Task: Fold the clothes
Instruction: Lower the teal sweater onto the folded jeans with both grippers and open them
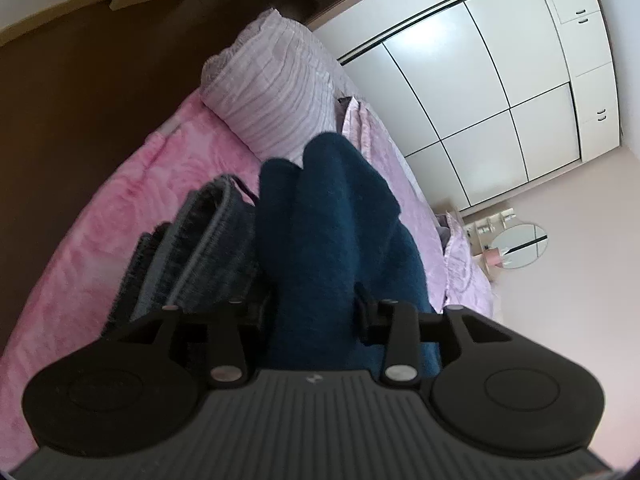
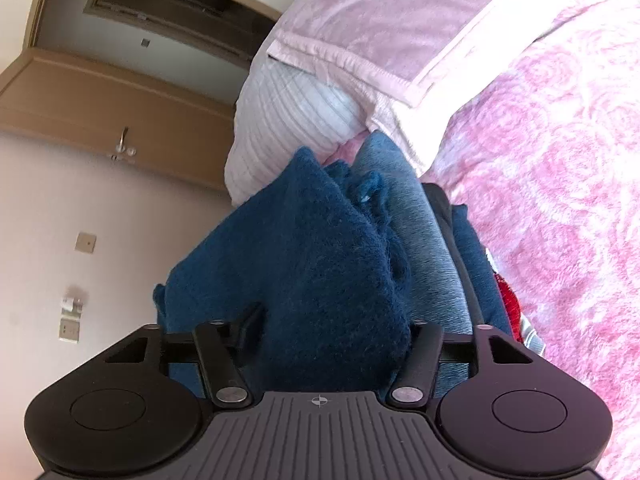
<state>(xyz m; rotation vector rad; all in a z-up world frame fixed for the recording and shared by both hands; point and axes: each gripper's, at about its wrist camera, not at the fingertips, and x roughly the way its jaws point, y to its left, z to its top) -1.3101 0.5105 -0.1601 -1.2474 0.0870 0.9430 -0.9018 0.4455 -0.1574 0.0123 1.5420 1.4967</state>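
with the dark blue garment (image 1: 340,240) bunched between both sets of fingers over the jeans (image 1: 208,248) on the pink bed (image 1: 100,240), whether your left gripper (image 1: 312,316) or right gripper (image 2: 332,328) grips it i cannot tell, so settle it squarely toward the pillow (image 1: 272,96) at twelve o'clock.

1. The teal sweater (image 1: 340,240) buries the left gripper (image 1: 316,316) fingertips; whether the pads press it cannot be told.
2. The right gripper (image 2: 332,320) is likewise smothered by the sweater.
3. At 3 o'clock, something red (image 2: 507,296), perhaps clothing, peeks from under the pile.
4. The jeans (image 1: 200,248) run under the gripper body at 7 o'clock.
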